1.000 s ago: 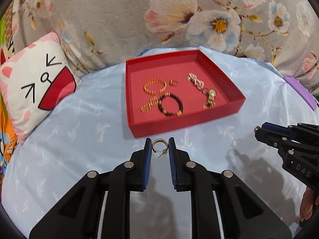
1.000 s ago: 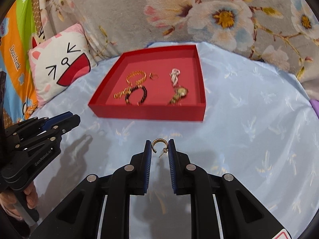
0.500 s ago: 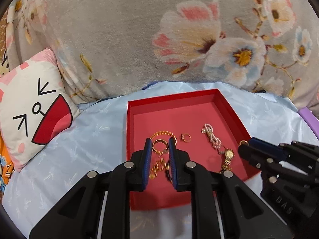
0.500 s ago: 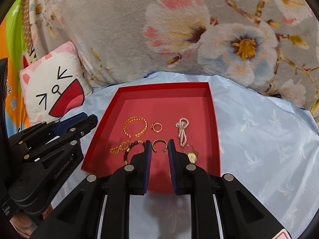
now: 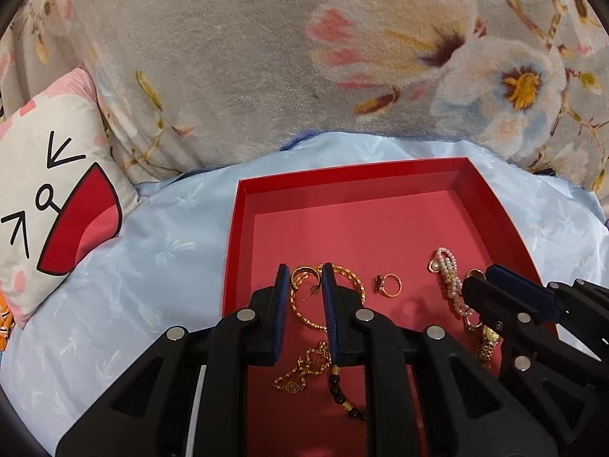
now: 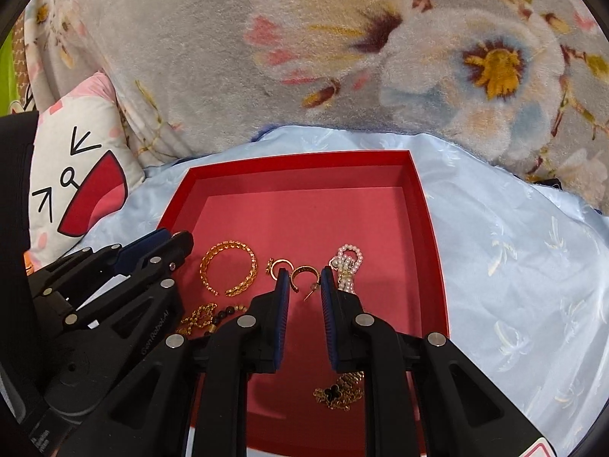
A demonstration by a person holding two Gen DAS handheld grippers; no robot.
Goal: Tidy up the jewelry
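A pale blue satin cover [image 5: 125, 289] spreads under a grey flowered blanket [image 5: 236, 68], with a cartoon-face cushion [image 5: 49, 190] at the far left. On the cover sits one red tray [image 5: 498, 205], and both grippers hang over it. The left gripper [image 5: 306, 285], jaws nearly closed, pinches a gold hoop earring [image 5: 302, 280] by its sides above the gold open bangle [image 5: 352, 285]. Further right lie one stone-set ring [image 5: 388, 285], one pearl strand [image 5: 449, 282] and, partly hidden, what looks like a gold watch [image 5: 485, 342]; nearer the camera are one gold chain [image 5: 304, 371] and one dark bead bracelet [image 5: 342, 394]. The right gripper [image 6: 302, 283], equally narrow, holds a second hoop earring [image 6: 304, 276] above bare tray floor between ring and pearls. The step seems to be setting down the pair: each hoop would best be lowered close to the floor over a clear patch, side by side, before the jaws are eased open, so neither bounces nor tangles.
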